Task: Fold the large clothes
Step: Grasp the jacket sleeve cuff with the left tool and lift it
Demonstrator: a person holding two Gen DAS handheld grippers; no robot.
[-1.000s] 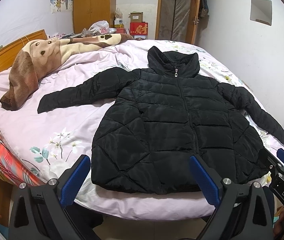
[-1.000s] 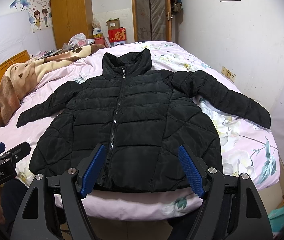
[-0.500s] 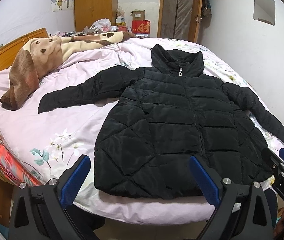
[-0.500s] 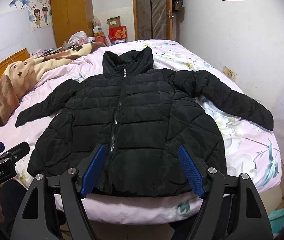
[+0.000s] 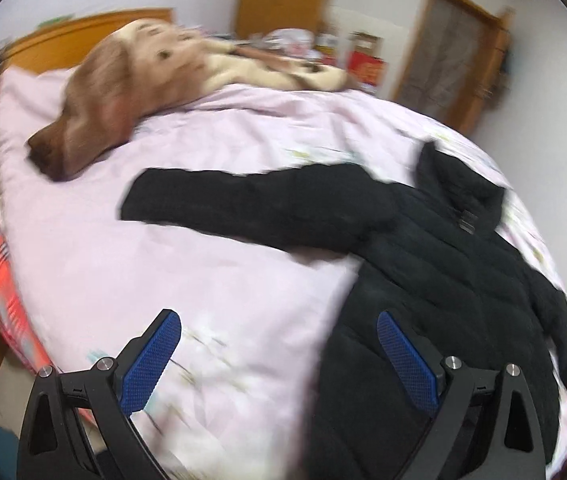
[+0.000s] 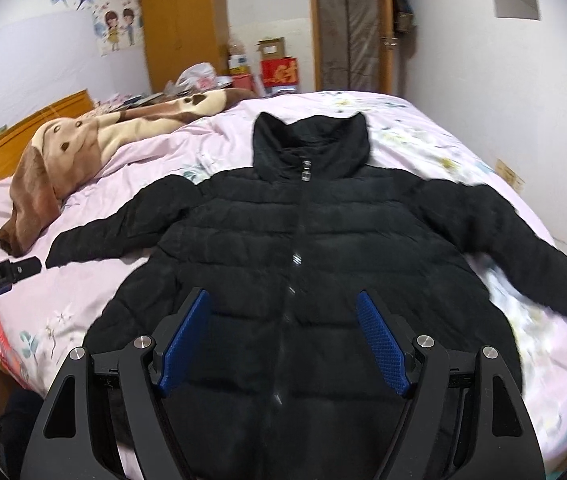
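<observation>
Now I'm holding L gripper (image 5: 279,354) w/ jaws spread over bed (image 5: 203,264); R gripper (image 6: 283,334) hovering agape above black jacket (image 6: 323,240), gripping nothing.

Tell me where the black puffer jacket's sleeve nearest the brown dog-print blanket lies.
In the right wrist view the sleeve lies flat on the pink floral bedsheet, left of the jacket body, its cuff pointing toward the brown dog-print blanket.

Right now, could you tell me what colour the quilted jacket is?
Black quilted jacket, clearest in the right wrist view.

Black quilted jacket (image 6: 303,240); pink floral bedsheet (image 6: 423,136); brown-cream dog blanket (image 6: 83,148); blue fingers (image 6: 381,344).
</observation>
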